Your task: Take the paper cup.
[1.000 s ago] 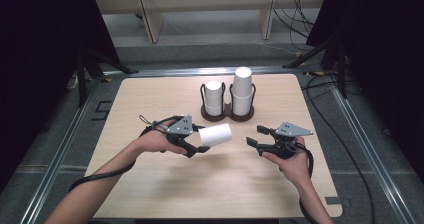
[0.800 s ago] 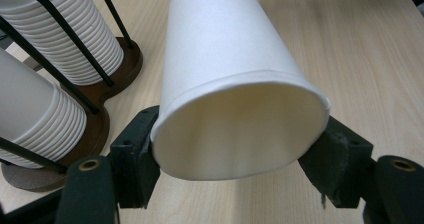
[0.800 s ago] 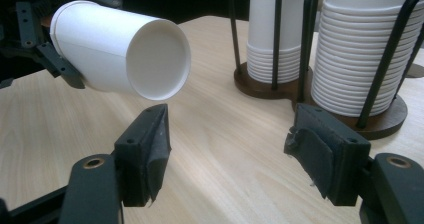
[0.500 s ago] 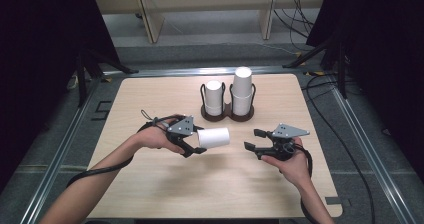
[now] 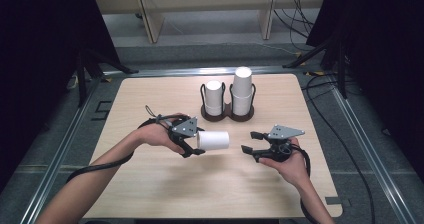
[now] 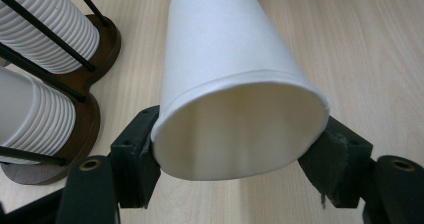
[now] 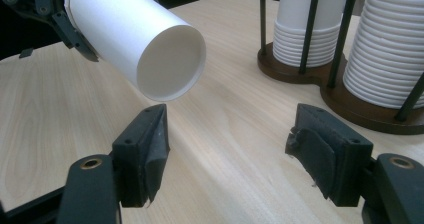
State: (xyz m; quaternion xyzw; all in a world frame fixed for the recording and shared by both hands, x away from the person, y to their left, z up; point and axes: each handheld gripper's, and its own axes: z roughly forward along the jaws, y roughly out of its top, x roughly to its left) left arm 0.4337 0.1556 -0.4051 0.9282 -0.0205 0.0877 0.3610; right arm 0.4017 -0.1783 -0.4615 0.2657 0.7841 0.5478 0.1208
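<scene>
A white paper cup (image 5: 214,140) lies on its side in the air over the table's middle, base toward the right. My left gripper (image 5: 197,145) is shut on its rim; in the left gripper view the pads squeeze the cup's open mouth (image 6: 235,134) from both sides. My right gripper (image 5: 249,141) faces the cup's base from a short way off. Its jaws have just been opening and hold nothing. In the right gripper view the cup (image 7: 135,39) hangs above and left of the right gripper (image 7: 227,149).
A dark two-post cup holder (image 5: 227,115) stands at the table's back middle with a shorter stack of cups (image 5: 214,96) and a taller stack (image 5: 242,89). It sits close to the left of the held cup in the left gripper view (image 6: 95,49). Cables trail from both grippers.
The left hand has drawn the cup slightly toward the table's front edge. The right gripper's jaws stand a little wider apart; that hand has stayed put.
</scene>
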